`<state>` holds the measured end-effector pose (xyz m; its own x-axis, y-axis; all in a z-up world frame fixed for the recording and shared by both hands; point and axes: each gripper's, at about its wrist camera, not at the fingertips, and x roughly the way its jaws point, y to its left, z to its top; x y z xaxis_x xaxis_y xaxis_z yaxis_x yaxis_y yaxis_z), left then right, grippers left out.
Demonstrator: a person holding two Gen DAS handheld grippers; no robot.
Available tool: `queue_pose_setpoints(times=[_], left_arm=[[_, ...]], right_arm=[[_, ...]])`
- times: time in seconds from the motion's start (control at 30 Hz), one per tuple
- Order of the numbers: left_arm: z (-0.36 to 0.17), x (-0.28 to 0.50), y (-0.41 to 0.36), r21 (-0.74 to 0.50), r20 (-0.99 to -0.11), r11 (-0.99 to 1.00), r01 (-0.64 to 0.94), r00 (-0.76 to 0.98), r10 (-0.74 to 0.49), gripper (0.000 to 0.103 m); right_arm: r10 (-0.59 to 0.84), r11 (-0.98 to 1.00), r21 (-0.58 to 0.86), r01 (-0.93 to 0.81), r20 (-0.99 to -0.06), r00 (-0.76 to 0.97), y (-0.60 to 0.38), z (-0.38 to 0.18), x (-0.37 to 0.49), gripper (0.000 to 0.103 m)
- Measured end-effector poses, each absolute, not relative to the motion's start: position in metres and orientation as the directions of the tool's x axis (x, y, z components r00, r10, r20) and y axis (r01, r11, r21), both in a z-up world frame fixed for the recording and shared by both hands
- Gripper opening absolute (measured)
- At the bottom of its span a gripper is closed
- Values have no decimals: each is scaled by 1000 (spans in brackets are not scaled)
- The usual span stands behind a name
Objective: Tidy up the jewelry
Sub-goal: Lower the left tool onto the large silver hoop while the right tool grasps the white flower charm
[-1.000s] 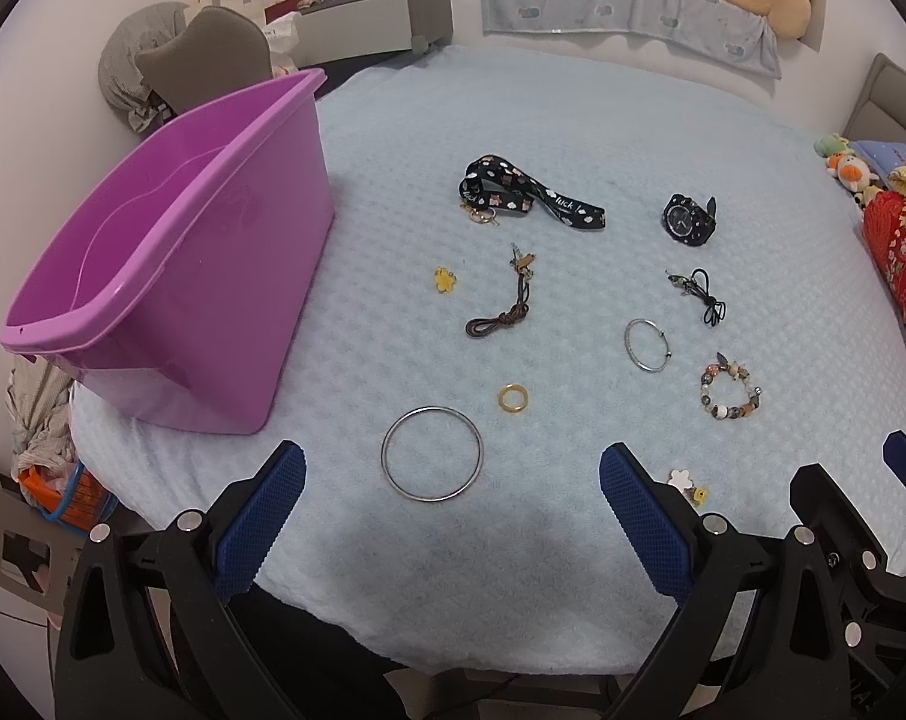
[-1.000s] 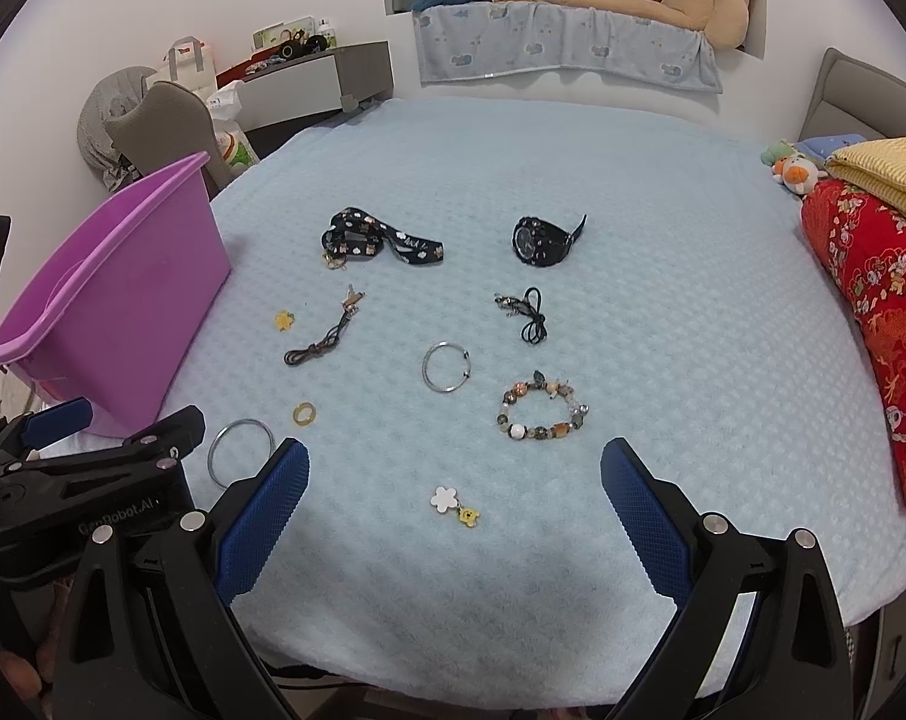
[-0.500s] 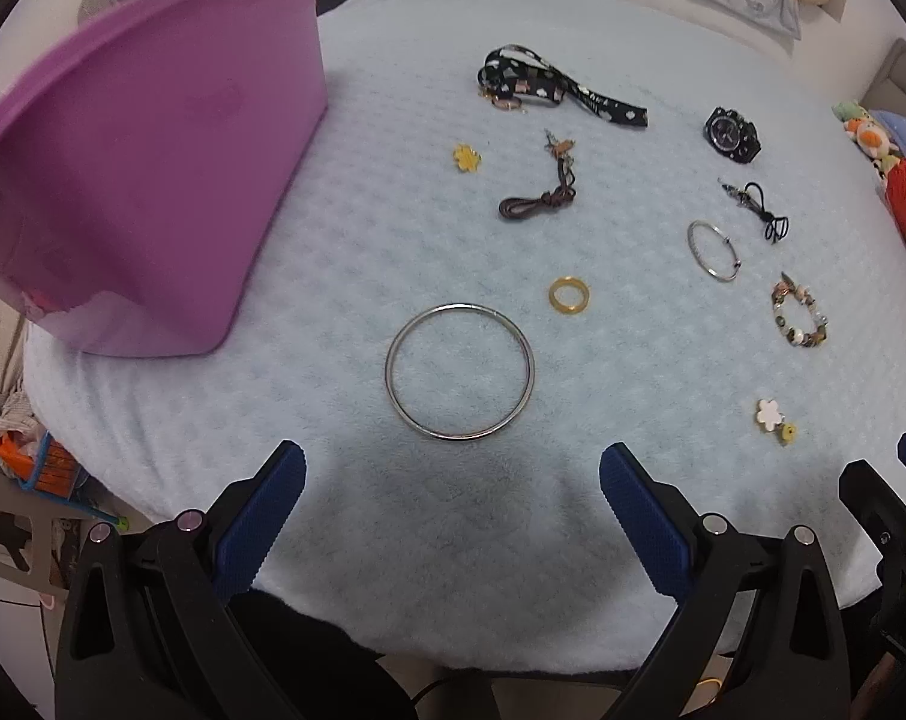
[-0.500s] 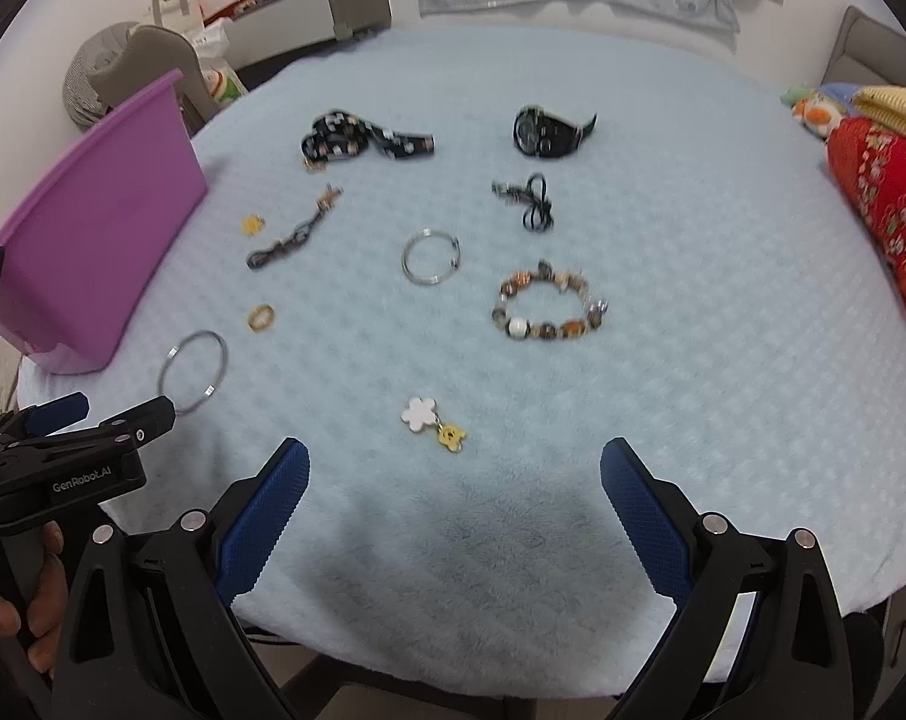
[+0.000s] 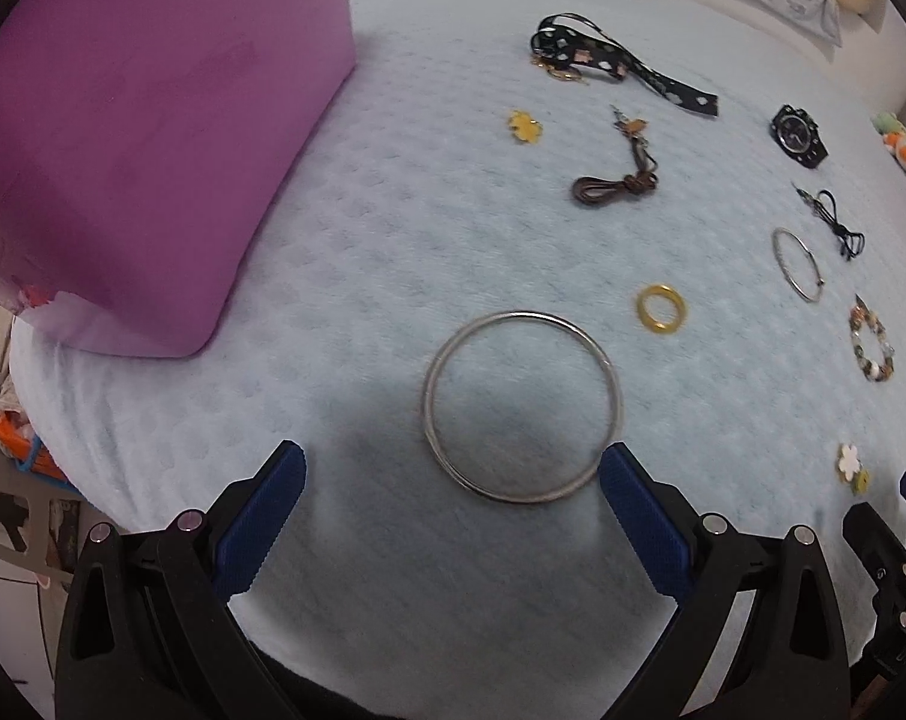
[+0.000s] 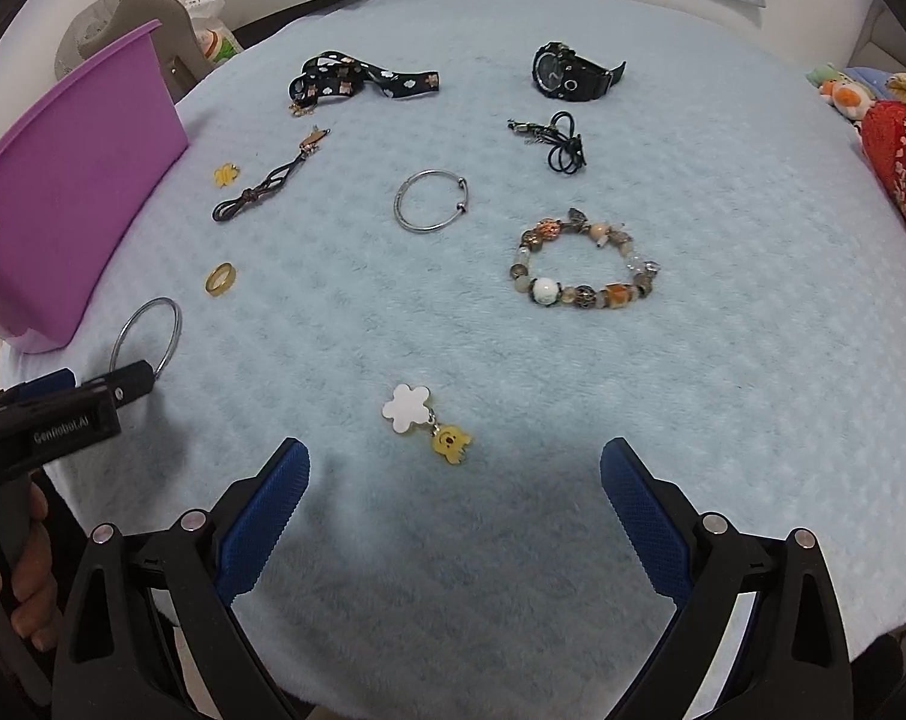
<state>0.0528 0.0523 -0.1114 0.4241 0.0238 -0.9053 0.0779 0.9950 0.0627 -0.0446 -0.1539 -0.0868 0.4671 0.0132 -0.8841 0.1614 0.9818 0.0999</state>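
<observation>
**Clerk:** Ten loose pieces, left wrist view, all on the pale blue quilted fleece blanket (image 5: 393, 228). One large thin silver metal bangle (image 5: 522, 407) lies flat just ahead of the left gripper (image 5: 450, 510), whose blue ribbed pads stand wide apart, holding nothing. One small gold ring (image 5: 662, 309) lies near it.

**Checker:** And the container?

**Clerk:** One purple plastic bin (image 5: 141, 138), smooth-walled, at far left. Beyond: one yellow flower charm (image 5: 525, 126), one brown knotted leather cord (image 5: 618, 177), one black patterned fabric lanyard (image 5: 621, 69), one black wristwatch (image 5: 798, 135).

**Checker:** Right wrist view?

**Clerk:** Same ten. One white flower charm with a yellow bear pendant (image 6: 426, 420) sits just ahead of the right gripper (image 6: 453, 510), also spread wide and empty. One beaded bracelet of mixed stones (image 6: 582, 267), one open silver wire bangle with ball ends (image 6: 432, 201), one black looped cord with a metal clasp (image 6: 552, 141). Silver bangle's near edge is hidden behind the left tool.
</observation>
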Motion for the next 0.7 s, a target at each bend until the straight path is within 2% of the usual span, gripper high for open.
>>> queue_pose_setpoints(times=[0.33, 0.7], left_arm=[[-113, 59, 45, 24, -898, 992, 124, 439, -33, 97], [-127, 60, 41, 30, -900, 989, 148, 434, -38, 98]], right_arm=[[31, 980, 118, 163, -889, 456, -157, -99, -36, 93], [7, 985, 82, 153, -900, 435, -154, -110, -28, 93]])
